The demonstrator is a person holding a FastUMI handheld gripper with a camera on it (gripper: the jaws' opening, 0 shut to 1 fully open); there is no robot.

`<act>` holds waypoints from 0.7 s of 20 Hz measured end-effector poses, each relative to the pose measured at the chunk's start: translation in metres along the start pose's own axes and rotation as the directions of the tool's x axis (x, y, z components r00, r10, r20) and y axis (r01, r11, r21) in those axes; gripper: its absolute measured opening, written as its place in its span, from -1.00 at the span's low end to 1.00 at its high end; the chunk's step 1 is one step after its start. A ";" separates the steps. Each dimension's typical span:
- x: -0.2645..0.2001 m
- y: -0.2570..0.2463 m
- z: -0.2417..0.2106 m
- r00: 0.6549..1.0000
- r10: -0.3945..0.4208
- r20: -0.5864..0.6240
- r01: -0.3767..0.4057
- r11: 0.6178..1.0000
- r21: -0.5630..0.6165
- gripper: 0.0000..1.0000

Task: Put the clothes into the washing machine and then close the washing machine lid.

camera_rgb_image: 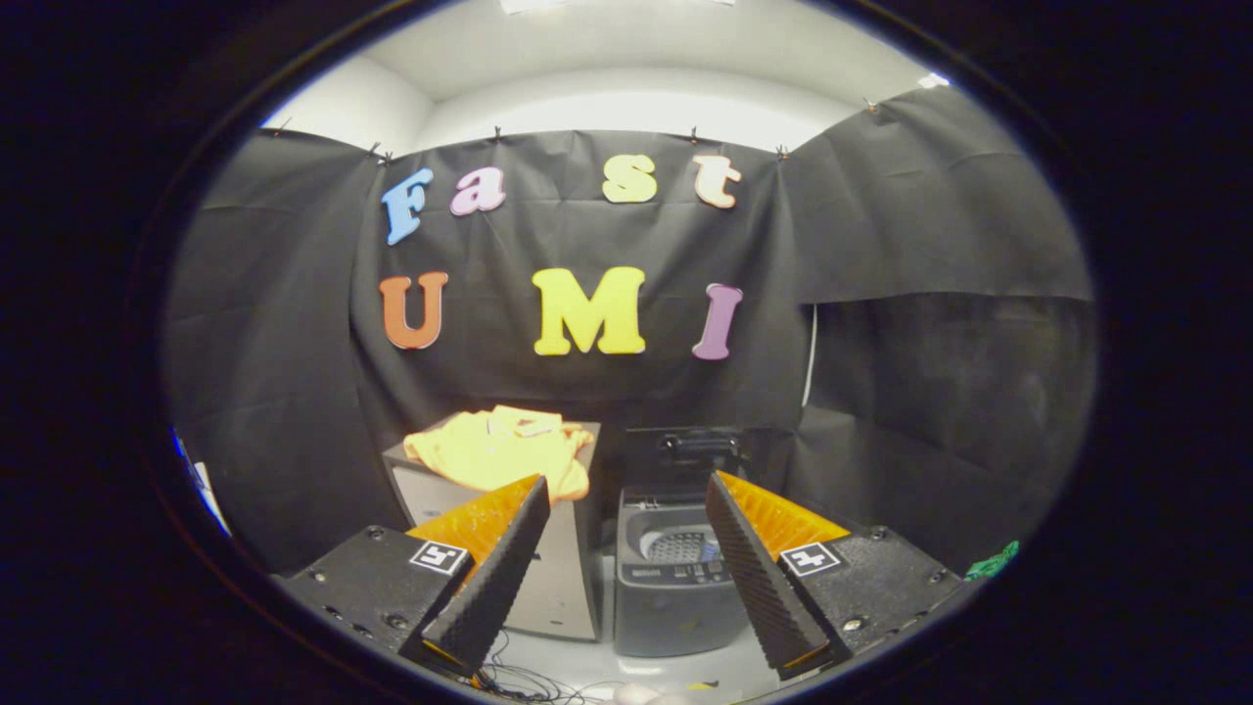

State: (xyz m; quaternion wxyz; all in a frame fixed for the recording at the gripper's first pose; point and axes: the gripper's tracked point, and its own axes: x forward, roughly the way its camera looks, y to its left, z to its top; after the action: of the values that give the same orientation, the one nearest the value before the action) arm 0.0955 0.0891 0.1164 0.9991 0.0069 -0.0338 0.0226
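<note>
We see the clothes [499, 452] on a box [558, 578], left of the washing machine [675, 587], both beyond our parted fingers [494, 578].

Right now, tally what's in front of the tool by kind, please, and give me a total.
Yellow garment: 1, lying on the stand
Grey stand: 1
Washing machine: 1, lid up
Tool: 1, fingers open, holding nothing
Total: 4

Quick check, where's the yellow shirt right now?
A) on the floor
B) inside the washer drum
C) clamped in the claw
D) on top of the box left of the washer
D: the shirt lies draped over the top of the box beside the washer, whose lid stands up, while the claw is open and holds nothing, well short of both.
</note>
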 end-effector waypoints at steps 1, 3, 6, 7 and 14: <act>0.013 0.008 0.010 1.000 0.009 0.000 -0.009 1.000 0.009 1.00; 0.040 0.029 0.031 0.999 0.038 0.016 -0.039 0.999 0.029 1.00; 0.086 0.063 0.062 0.996 0.081 0.038 -0.082 0.996 0.036 1.00; 0.104 0.071 0.071 0.995 0.088 0.035 -0.090 0.995 0.037 1.00; 0.223 0.132 0.099 0.989 0.143 -0.026 -0.141 0.988 0.065 1.00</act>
State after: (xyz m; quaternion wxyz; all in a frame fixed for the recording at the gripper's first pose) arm 0.3051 0.2295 0.2319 0.9947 0.0355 -0.0183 0.0949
